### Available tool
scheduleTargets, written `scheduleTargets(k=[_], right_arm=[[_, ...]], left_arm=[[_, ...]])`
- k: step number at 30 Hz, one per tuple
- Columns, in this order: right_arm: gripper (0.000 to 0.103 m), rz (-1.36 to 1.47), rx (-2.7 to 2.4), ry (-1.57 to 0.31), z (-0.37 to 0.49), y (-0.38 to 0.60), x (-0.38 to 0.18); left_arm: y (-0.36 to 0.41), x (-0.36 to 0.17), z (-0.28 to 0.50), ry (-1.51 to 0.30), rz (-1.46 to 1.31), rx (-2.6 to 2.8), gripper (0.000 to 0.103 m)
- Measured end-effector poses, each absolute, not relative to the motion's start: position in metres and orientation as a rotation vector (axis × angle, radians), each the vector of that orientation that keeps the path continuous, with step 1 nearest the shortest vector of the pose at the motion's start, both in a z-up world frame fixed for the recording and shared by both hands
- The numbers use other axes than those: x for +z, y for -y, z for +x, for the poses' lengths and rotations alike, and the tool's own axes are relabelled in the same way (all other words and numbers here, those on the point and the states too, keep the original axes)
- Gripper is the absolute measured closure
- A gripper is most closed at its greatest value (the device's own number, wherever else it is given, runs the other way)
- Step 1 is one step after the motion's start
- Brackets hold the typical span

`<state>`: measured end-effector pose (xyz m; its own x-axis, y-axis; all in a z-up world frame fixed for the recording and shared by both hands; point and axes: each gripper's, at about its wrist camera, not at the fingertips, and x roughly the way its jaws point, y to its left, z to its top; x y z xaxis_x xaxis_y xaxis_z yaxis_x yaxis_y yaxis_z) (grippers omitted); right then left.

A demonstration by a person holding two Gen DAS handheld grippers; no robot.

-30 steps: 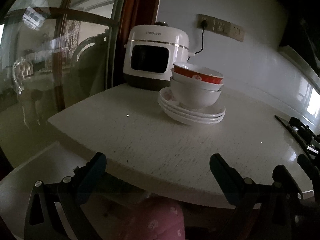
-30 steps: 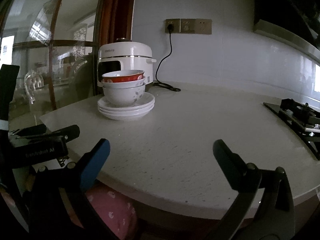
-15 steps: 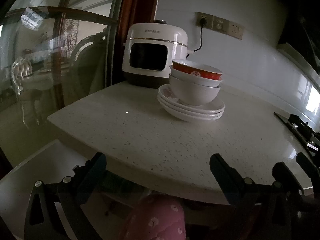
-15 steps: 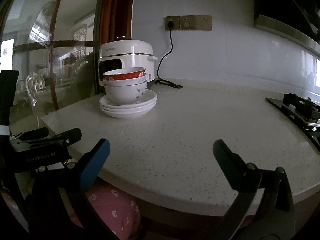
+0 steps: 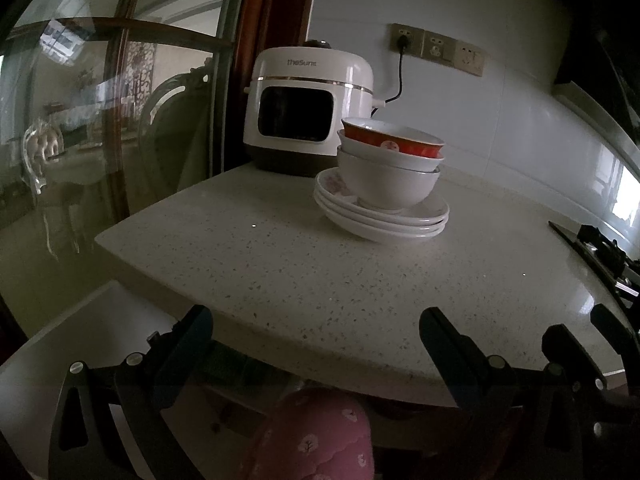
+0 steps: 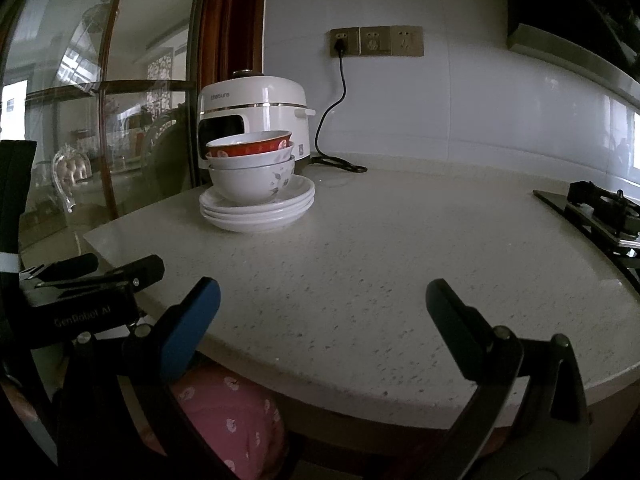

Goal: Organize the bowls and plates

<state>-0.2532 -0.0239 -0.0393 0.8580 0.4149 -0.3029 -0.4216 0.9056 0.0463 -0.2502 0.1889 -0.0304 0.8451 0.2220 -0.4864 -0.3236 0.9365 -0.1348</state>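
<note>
On the speckled pale stone worktop [image 5: 320, 280], 3 nested ceramic bowls [image 5: 390, 172] sit on 3 stacked white plates [image 5: 384, 220].
From the left tool [image 5: 316, 328] and right tool [image 6: 322, 300], both gaping empty, the stack lies at 12 and 11 o'clock, before a white rice cooker [image 5: 308, 108].

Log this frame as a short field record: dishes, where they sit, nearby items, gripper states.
dishes: three nested bowls, the top one red, sitting on three stacked plates
location: far left part of the speckled counter, in front of the white cooker
nearby: cooker cord plugged into the wall sockets; gas hob at the right
left gripper: open, empty, at the counter's near edge
right gripper: open, empty, at the near edge
contact with dishes: none
</note>
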Motion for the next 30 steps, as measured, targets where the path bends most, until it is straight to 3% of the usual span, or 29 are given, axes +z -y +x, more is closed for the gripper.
scheduleTargets(k=[30], right_arm=[[0.000,-0.024,0.448,-0.332,-0.2541,0.0206,-0.0430]], left_arm=[[-0.1867,-0.0320,-0.2506,-0.494,-0.216,0.303,0.000]])
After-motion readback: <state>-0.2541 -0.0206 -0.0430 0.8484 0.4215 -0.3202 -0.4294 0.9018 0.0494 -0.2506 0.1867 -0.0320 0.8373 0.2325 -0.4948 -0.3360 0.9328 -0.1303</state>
